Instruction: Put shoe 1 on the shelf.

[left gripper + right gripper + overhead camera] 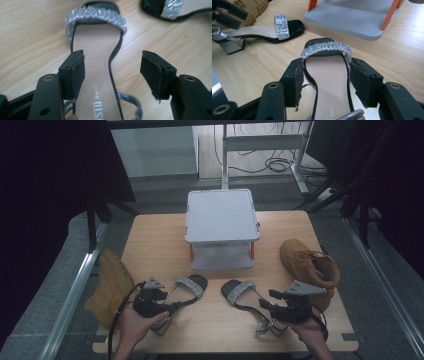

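High view: I see my left tool (170, 309) low on the counter (150, 235), over the heel end of the left sandal (187, 290), whose toe points away from it toward the stand (221, 217). My right tool (267, 309) sits over the heel end of the right sandal (240, 295) in the same way. A tan boot (307, 265) lies just beyond and outside the right tool; a second boot (110, 287) hangs off the counter edge just outside the left tool.

Left gripper view: left tool (113, 65) is released, jaws wide. The sandal (96, 70) lies between and below them, insole running ahead to a silver strap (95, 16). The near jaw pad overlaps the insole edge in the picture; I cannot tell whether it touches. The far jaw stands clear over bare wood. The other sandal (167, 7) is ahead, off to the far-jaw side.

Right gripper view: right tool (325, 77) straddles the right sandal (327, 75) just behind its silver strap (325, 47). Both pads stand right beside the sole edges; I cannot tell if they press, so I log it as not clenched. The stand's grey base (362, 17) with orange legs is ahead. The left sandal (262, 30) lies ahead to one side, with the left tool (227, 15) at its heel.
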The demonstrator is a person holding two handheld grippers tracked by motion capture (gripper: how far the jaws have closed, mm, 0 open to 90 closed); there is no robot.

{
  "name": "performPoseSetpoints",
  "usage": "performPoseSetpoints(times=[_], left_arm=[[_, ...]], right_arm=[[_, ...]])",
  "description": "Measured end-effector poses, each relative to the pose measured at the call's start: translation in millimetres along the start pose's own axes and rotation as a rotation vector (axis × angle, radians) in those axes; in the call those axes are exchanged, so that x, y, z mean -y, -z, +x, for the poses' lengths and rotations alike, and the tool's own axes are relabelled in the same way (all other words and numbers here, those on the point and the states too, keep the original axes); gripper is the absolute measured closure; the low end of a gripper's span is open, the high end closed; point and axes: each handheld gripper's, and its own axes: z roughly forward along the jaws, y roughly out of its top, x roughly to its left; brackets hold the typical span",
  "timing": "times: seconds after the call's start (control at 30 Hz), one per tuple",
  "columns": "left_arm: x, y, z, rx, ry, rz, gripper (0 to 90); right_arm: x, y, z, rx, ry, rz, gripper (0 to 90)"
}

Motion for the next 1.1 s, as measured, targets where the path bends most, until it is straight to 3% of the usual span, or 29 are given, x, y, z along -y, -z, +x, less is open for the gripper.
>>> performPoseSetpoints(times=[0.23, 0.63, 0.83, 1.1], left_arm=[[-2.3, -16.8, 4.5, -0.035, -0.006, 0.096, 33.9], [-7.1, -22.1, -1.1, -0.11, -0.043, 0.16, 33.7], [-4.2, -29.5, -1.3, -0.096, -0.036, 0.218, 32.6], [-4.4, -38.6, -3.4, -0.128, -0.027, 0.279, 35.2]], right_arm=[[4.3, -4.5, -0.8, 0.009, -0.001, 0.029, 44.6], [6.0, -3.5, -2.9, 0.022, -0.003, 0.031, 44.4], [7.0, -4.8, -4.2, 0.027, 0.0, 0.036, 44.2], [7.5, -6.0, -5.0, 0.028, -0.004, 0.042, 44.1]])
